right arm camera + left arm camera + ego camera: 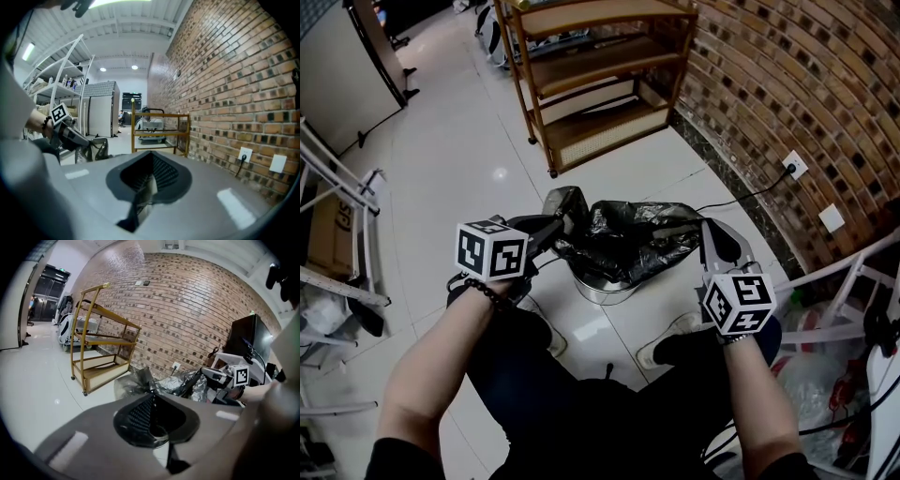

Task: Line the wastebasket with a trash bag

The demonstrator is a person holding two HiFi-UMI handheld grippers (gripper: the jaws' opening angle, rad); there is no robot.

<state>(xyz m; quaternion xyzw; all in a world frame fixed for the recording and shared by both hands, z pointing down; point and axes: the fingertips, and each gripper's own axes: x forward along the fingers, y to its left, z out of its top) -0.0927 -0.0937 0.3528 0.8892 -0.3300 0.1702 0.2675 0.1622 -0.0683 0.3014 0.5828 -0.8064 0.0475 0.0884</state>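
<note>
At the left, pinches the left edge of the black trash bag (623, 239) in the left claw (555, 223), jaws pressed together on a bunched peak of film; seems to hold that corner raised so as to have the bag's edge clear of the basket and ready to spread.

In the middle, drapes as a crumpled sheet over the wastebasket (602, 289), touching it and hiding most of its rim; stands upright on the floor (450, 159) with its mouth up, just beyond the person's shoes, probably for an even reach from both sides; runs with its long axis left to right, from one claw to the other, roughly level; cannot tell which way the bag's own opening faces, nor whether any film is down inside the basket yet.

At the right, meets the bag's right edge with the right claw (666, 230), jaws pressed together; looks nipped on the film, judging by how the bag draws toward those tips in the head view, though the right gripper view shows only a pale sliver at the pads; likely set apart from the left claw so as to stretch the bag across the basket's width before working the edge down over the rim.

Far behind, leaves the wooden shelf unit (600, 75) well apart from all this.
</note>
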